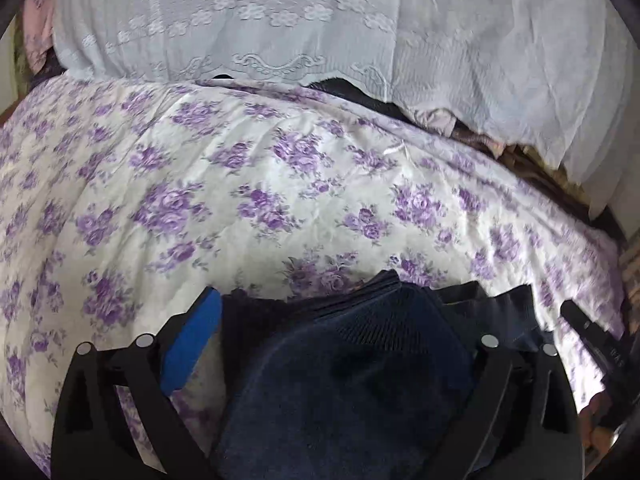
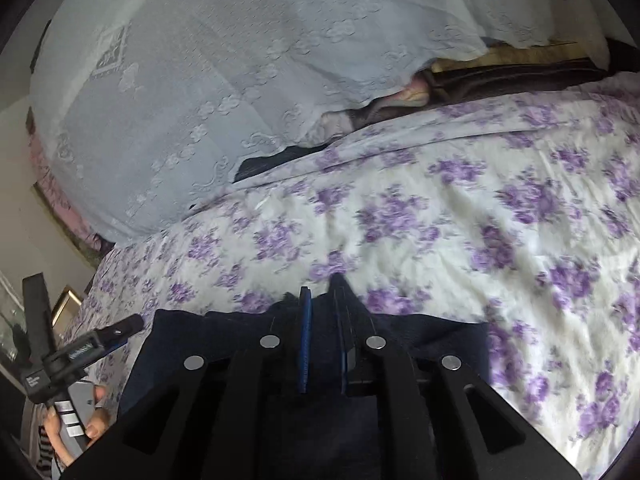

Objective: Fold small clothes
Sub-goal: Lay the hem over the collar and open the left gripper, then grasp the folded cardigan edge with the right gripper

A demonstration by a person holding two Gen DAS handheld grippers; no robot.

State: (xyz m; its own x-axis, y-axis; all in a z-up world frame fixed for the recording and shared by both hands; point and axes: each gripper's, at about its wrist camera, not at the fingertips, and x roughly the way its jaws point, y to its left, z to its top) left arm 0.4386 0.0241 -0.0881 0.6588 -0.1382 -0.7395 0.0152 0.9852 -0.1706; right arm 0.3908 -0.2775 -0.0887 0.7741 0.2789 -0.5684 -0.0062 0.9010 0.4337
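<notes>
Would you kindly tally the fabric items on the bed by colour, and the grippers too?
Navy garment: 1
Purple-flowered bedspread: 1
Pale blue lace cloth: 1
Grippers: 2, left gripper and right gripper
Total: 5

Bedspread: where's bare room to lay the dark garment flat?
Free: the broad floral bedspread between the dark garment near the grippers and the pale lace cover behind. Crowded: the back edge, where dark and brown fabrics poke out under the lace, and the near strip taken by the garment, the left gripper and right gripper.
</notes>
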